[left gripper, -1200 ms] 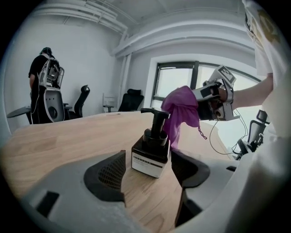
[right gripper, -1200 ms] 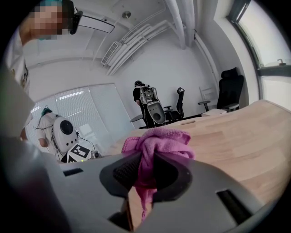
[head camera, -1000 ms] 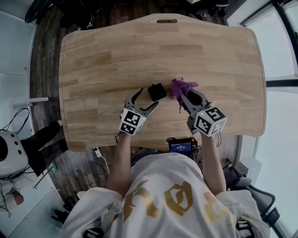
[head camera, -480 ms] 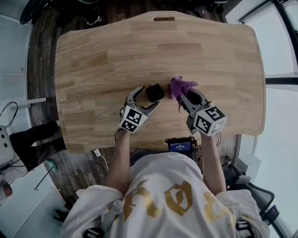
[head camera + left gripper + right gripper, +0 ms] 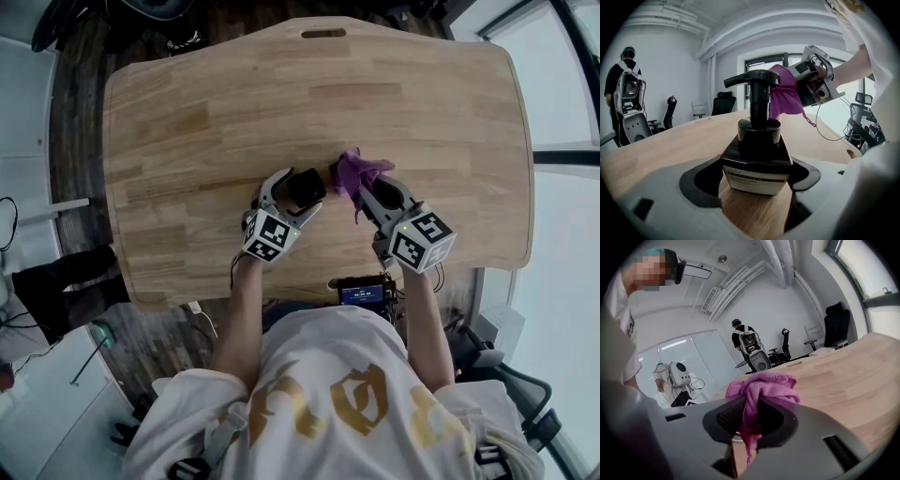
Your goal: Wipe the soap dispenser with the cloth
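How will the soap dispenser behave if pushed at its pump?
The soap dispenser looks squat and broad-based, so probably stable, yet its tall pump gives tipping leverage. On the smooth table it may slide; the flanking left gripper should help.

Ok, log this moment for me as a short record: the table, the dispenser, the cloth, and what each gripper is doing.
surface: wooden table
soap dispenser: dark, with a pump, upright on the table
left gripper: open, one jaw on each side of the soap dispenser; contact unclear
cloth: purple, bunched
right gripper: shut on the cloth, holding it up beside the pump head
cloth touching the pump: cannot tell
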The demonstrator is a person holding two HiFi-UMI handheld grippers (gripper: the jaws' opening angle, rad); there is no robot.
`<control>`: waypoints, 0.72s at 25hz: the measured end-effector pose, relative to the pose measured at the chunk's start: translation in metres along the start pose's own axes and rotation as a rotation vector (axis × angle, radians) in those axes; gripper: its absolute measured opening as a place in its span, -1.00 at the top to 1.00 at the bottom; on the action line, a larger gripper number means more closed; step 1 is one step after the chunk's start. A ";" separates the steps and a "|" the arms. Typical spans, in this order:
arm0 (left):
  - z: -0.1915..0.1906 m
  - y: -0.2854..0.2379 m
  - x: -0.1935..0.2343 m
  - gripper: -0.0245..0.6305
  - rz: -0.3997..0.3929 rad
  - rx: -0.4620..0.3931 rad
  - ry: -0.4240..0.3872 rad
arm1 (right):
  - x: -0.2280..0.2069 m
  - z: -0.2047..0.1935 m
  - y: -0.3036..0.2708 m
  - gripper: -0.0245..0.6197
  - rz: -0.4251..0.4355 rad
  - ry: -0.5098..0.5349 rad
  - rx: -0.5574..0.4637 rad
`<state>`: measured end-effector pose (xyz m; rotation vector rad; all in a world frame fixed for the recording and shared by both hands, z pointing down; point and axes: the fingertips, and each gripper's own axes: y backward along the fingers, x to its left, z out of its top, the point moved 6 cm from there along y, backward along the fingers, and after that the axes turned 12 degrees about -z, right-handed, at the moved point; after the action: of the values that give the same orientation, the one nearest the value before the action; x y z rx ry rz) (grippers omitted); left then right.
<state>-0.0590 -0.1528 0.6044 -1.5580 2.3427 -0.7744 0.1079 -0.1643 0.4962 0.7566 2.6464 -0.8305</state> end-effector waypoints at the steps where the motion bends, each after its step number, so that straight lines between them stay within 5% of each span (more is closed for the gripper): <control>1: 0.001 -0.001 0.001 -0.19 -0.005 -0.001 0.002 | 0.000 0.000 -0.001 0.72 0.000 0.007 0.006; 18: 0.003 -0.018 0.002 -0.19 -0.021 0.104 -0.023 | -0.003 -0.001 -0.002 0.72 0.000 -0.003 0.008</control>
<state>-0.0444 -0.1607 0.6118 -1.5425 2.2352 -0.8640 0.1093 -0.1665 0.4989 0.7564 2.6420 -0.8423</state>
